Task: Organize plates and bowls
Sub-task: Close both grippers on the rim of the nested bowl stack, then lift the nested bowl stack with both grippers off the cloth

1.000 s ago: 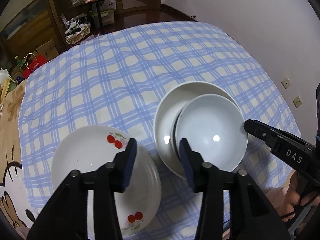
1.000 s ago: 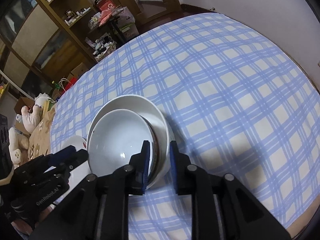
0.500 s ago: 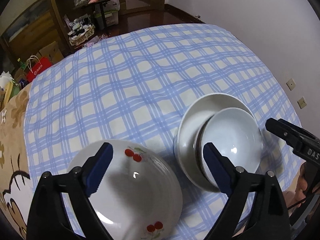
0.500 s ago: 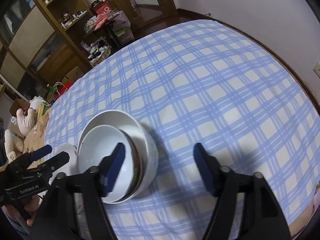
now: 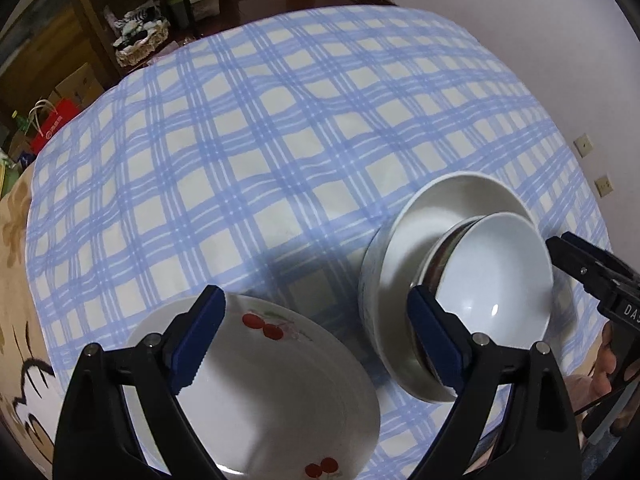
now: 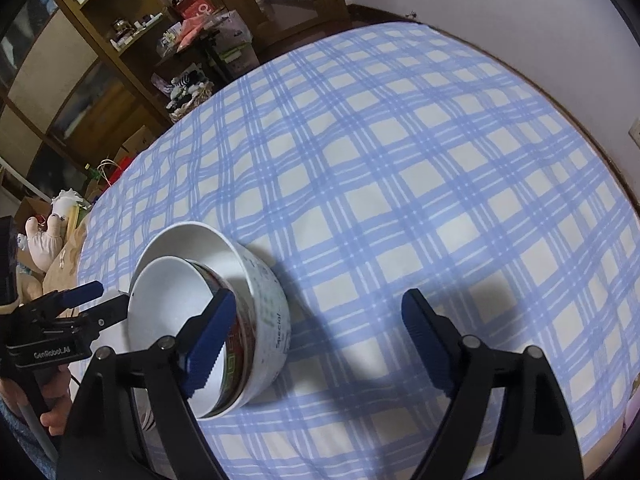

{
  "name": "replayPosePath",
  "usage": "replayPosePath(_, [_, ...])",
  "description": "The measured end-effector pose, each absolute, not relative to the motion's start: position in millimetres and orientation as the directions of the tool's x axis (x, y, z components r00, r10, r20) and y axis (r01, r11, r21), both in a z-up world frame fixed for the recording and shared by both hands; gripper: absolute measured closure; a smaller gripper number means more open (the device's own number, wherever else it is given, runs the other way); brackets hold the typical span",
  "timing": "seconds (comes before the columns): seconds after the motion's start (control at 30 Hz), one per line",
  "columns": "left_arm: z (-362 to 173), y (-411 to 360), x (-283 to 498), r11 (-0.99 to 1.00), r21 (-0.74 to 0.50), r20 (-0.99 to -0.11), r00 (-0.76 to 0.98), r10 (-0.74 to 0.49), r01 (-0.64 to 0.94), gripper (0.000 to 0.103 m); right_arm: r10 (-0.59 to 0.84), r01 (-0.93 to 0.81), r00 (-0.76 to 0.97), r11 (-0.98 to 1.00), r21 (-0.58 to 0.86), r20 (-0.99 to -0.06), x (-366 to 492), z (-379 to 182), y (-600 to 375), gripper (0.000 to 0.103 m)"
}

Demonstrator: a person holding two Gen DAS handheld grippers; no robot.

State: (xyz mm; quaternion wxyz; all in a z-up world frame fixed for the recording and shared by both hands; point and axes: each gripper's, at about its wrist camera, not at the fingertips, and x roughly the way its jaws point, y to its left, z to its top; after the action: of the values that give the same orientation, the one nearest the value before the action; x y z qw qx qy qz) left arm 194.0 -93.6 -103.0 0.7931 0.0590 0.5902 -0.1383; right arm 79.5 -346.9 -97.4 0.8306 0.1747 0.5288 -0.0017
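1. Bowls sat nested on the blue checked tablecloth (image 5: 260, 152), toward its near edge; the large white bowl (image 5: 424, 216) stood on the cloth, with a small print on its outer wall that included the word "Special" in the right wrist view; a smaller bowl (image 5: 504, 276) with a white inside lay tilted inside it, leaning toward the near side, and a dark-patterned rim of another bowl showed between the two.
2. Left of the bowls, close beside them, lay the cherry plate (image 5: 272, 392), white with red cherry prints at its far and near edges; layered rims at its right edge suggested more plates beneath, though their count could not be told.
3. The left gripper (image 5: 316, 340) pointed steeply down with its jaws spread wide; they had just been opening and nothing was between the pads; its left finger hung over the plate's far left rim and its right finger over the near left side of the bowls; whether either touched could not be told.
4. The right gripper (image 6: 316, 344) also had its jaws wide apart, having just been opening further; its left finger stood in front of the tilted bowl, while its right finger hung over bare cloth, well clear of the bowls; no pad pressed on anything.
5. A hand (image 6: 52, 412) gripped the left gripper's handle at the left edge of the right wrist view; shelves (image 6: 100, 40) and boxes stood beyond the far side of the table.
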Motion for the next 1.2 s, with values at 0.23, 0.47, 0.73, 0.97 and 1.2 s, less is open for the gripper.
replayPosePath(0.23, [-107.8, -90.3, 198.3, 0.956, -0.058, -0.953, 0.269, -0.139, 0.288, 0.014, 0.241, 0.176, 0.404, 0.926, 0.334, -0.882, 82.0, -108.0, -344.8, 0.043])
replayPosePath(0.47, [-121.9, -111.2, 185.8, 0.925, -0.016, -0.954, 0.271, -0.128, 0.381, 0.06, 0.28, 0.107, 0.375, 0.934, 0.341, -0.884, 88.7, -108.8, -327.1, 0.079])
replayPosePath(0.73, [-131.4, -118.4, 190.5, 0.927, -0.132, -0.954, 0.208, -0.215, 0.351, 0.091, 0.26, 0.094, 0.355, 0.946, 0.311, -0.898, 93.7, -109.2, -315.0, 0.093])
replayPosePath(0.97, [-129.7, -118.9, 192.1, 0.944, -0.167, -0.949, 0.213, -0.232, 0.284, 0.096, 0.206, 0.099, 0.364, 0.961, 0.257, -0.909, 98.3, -111.4, -305.6, 0.096])
replayPosePath(1.2, [-121.5, -116.0, 184.6, 0.949, -0.14, -0.951, 0.229, -0.208, 0.281, 0.097, 0.148, 0.12, 0.4, 0.97, 0.211, -0.905, 90.3, -105.8, -300.1, 0.097])
